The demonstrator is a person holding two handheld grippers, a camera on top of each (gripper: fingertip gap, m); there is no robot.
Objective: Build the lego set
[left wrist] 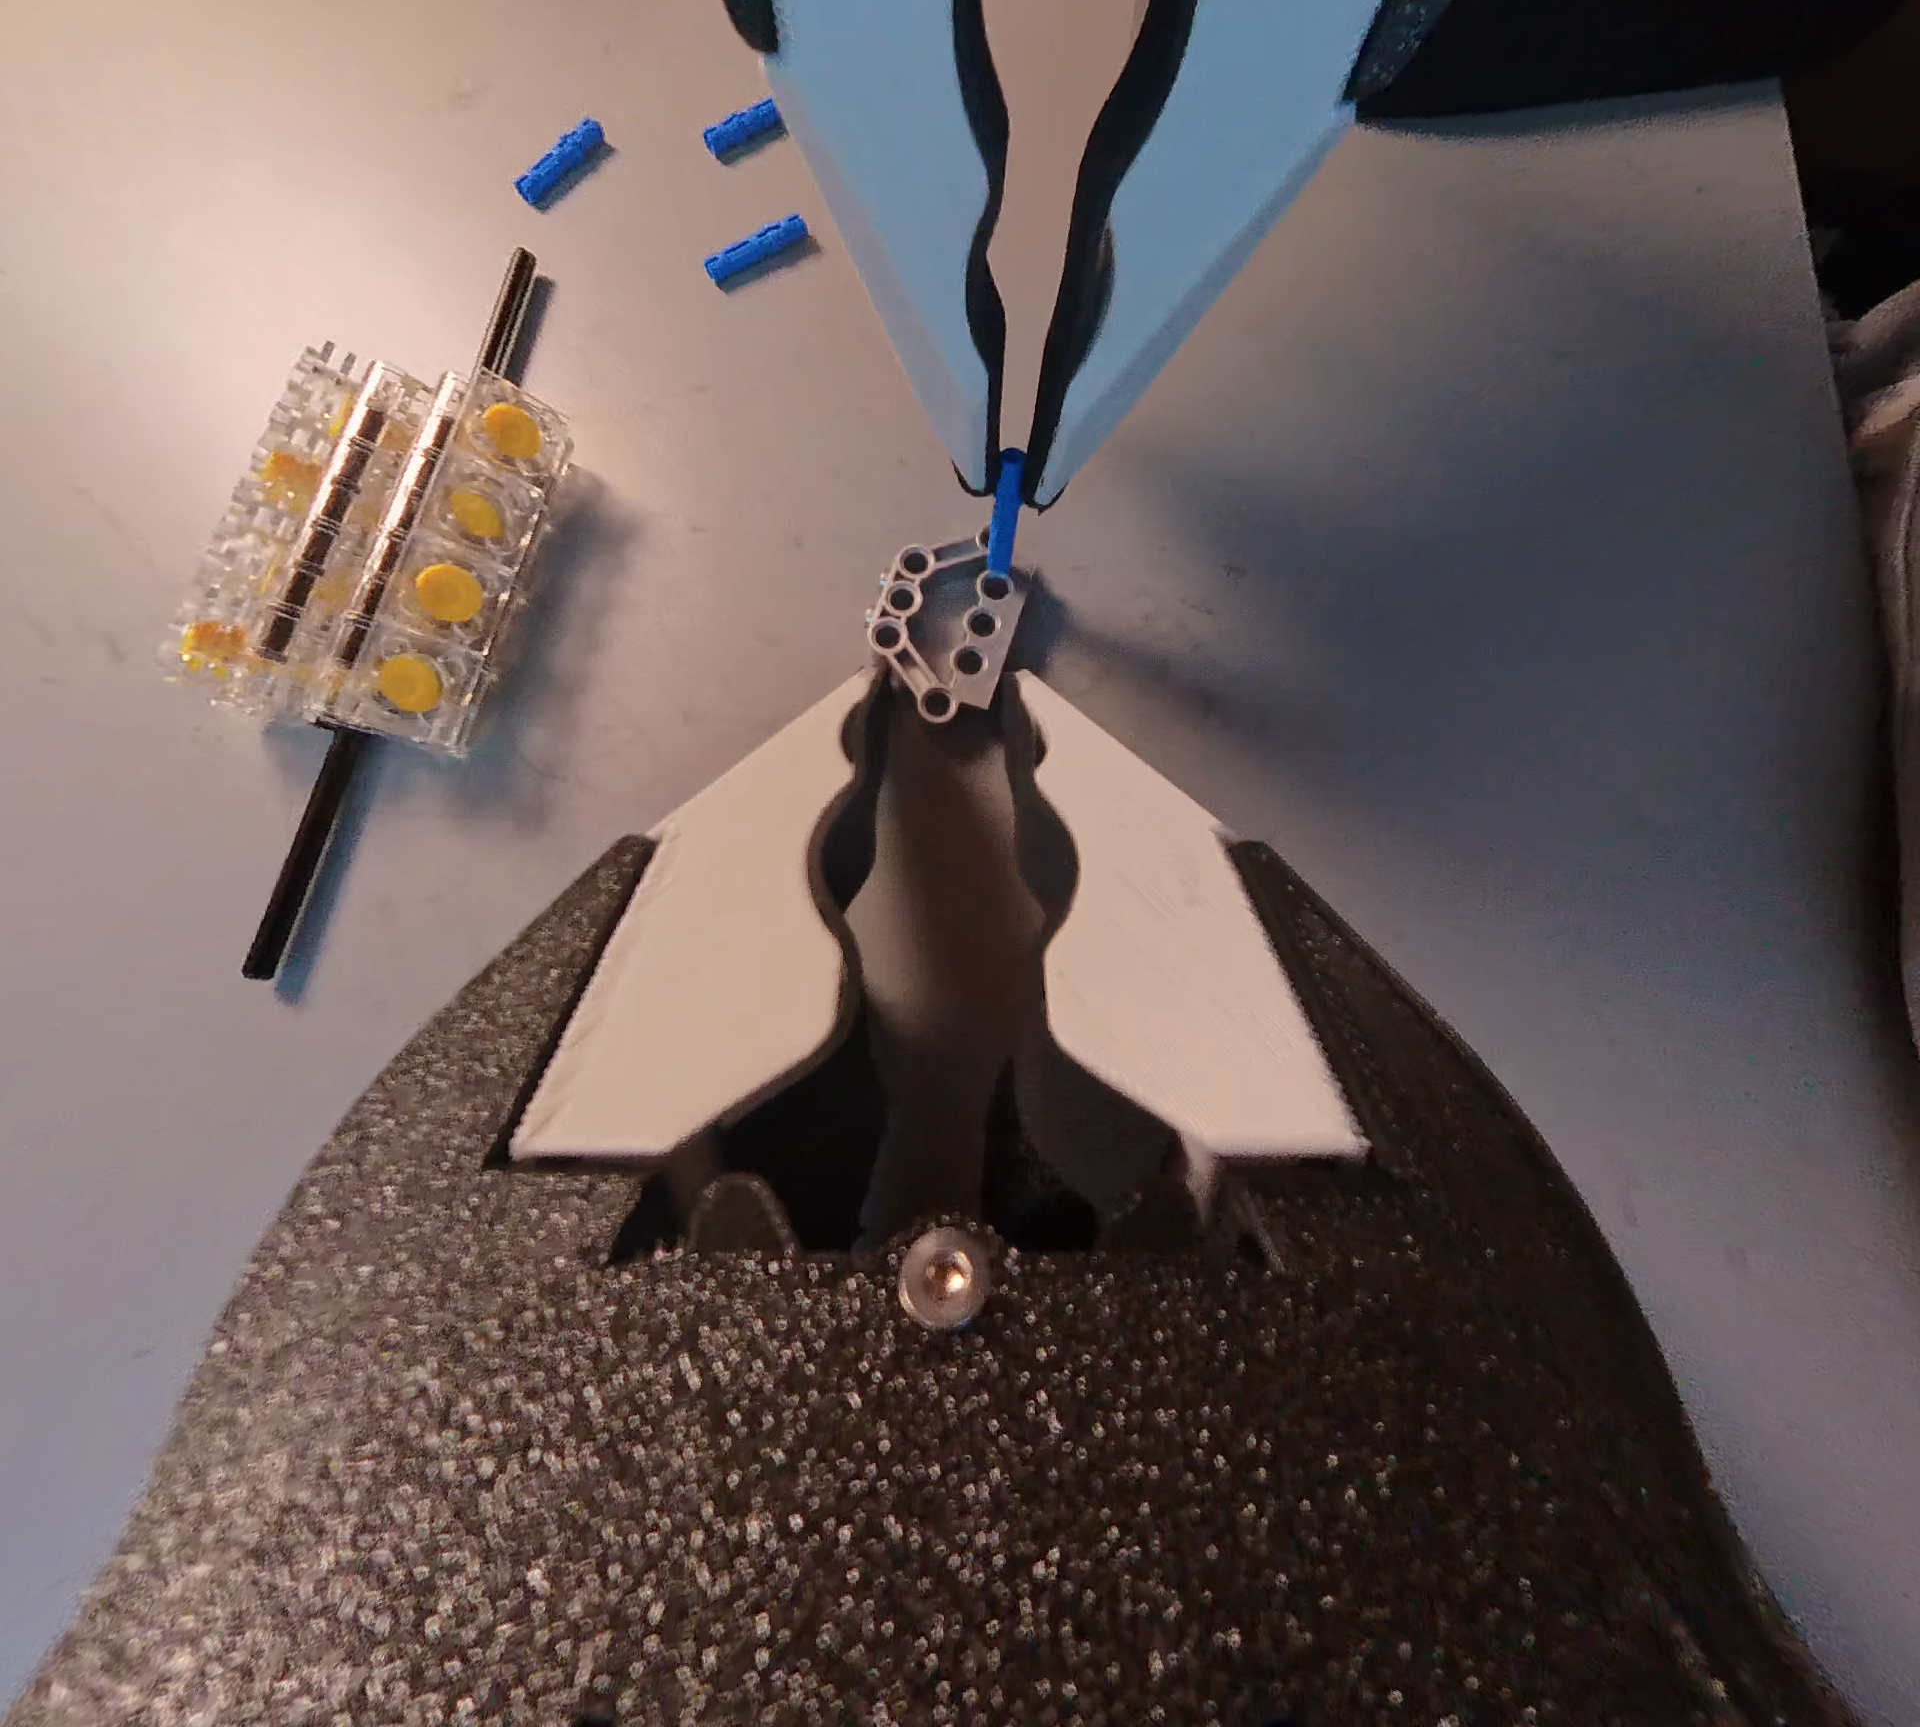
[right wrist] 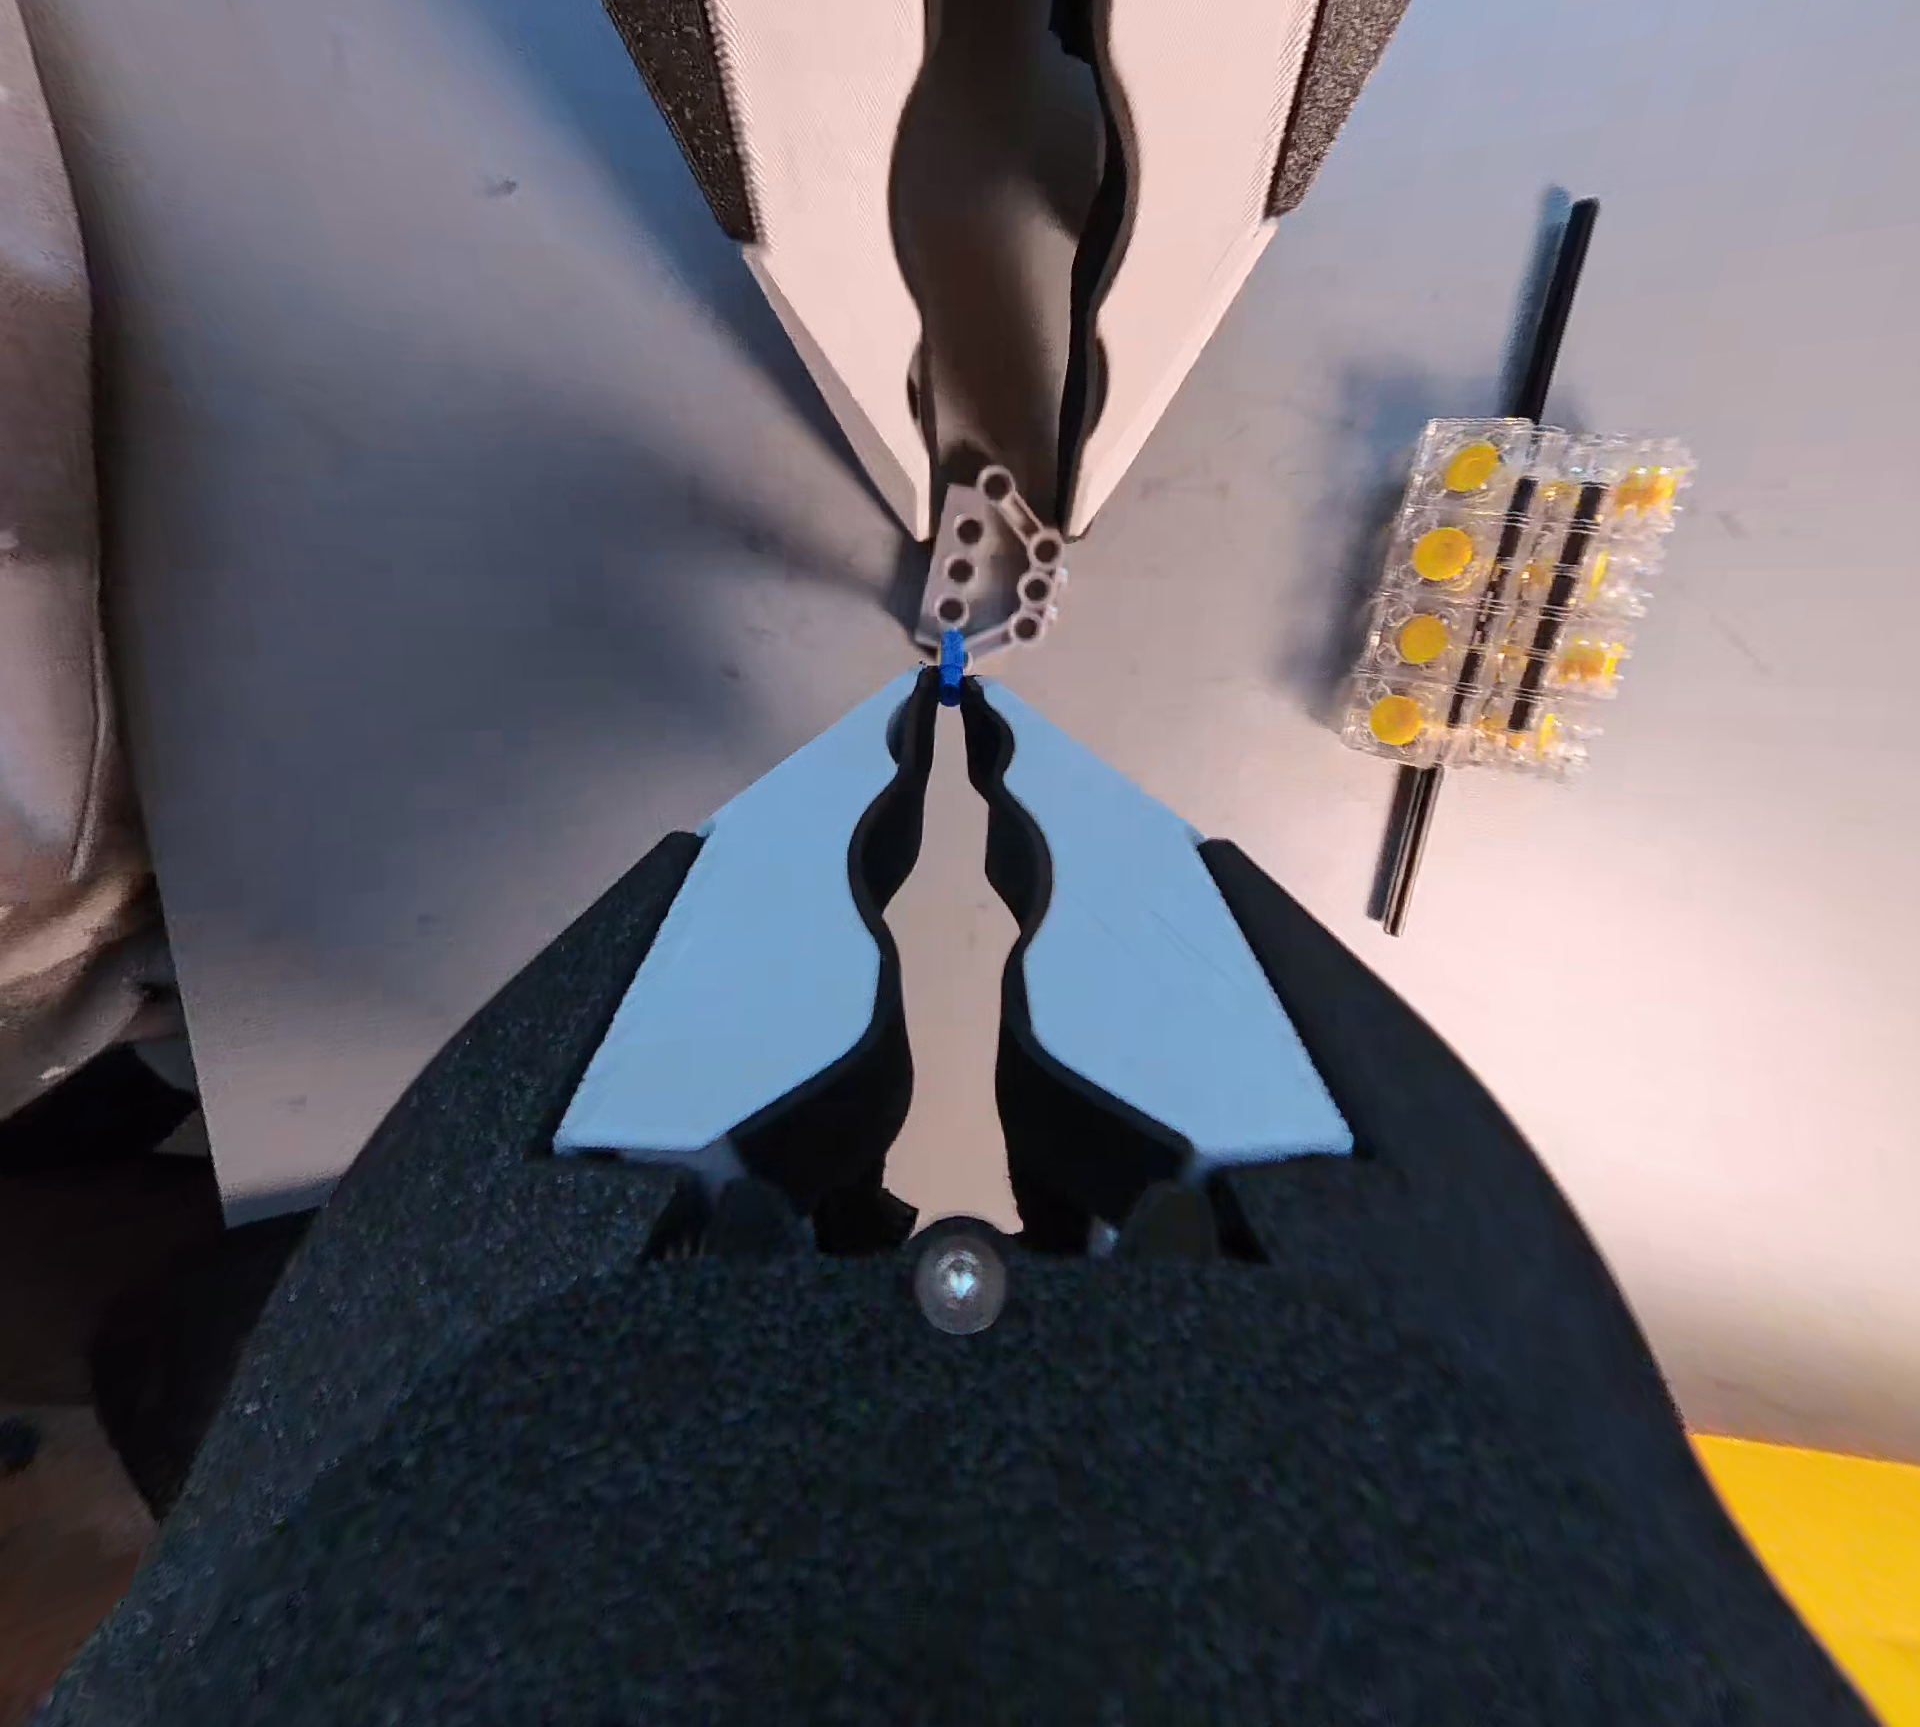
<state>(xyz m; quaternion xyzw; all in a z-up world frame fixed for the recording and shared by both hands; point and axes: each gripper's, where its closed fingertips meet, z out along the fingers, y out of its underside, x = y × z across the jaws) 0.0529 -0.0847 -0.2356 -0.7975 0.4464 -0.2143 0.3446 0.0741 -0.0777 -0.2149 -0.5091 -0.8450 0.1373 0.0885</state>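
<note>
My left gripper [left wrist: 943, 685] has grey fingers and is shut on a small grey perforated plate [left wrist: 940, 628], holding it by its near end just above the table. My right gripper [left wrist: 1008, 482], with light blue fingers, comes in from the far side and is shut on a short blue pin [left wrist: 1005, 524]. The pin's free end touches a hole at the plate's far corner. In the right wrist view my right gripper [right wrist: 949, 680] pinches the blue pin [right wrist: 951, 671] against the grey plate [right wrist: 987, 571], which my left gripper [right wrist: 997, 524] holds from the far side.
A clear block with yellow discs [left wrist: 374, 545] [right wrist: 1507, 607] sits on a long black axle [left wrist: 301, 856] [right wrist: 1408, 846]. Three loose blue pins [left wrist: 561, 160] lie beyond it. Grey table [left wrist: 1455, 534] ends near a grey cloth [right wrist: 52, 742]. A yellow surface [right wrist: 1829, 1552] shows at one corner. Left and right tips are no more than a few centimetres apart.
</note>
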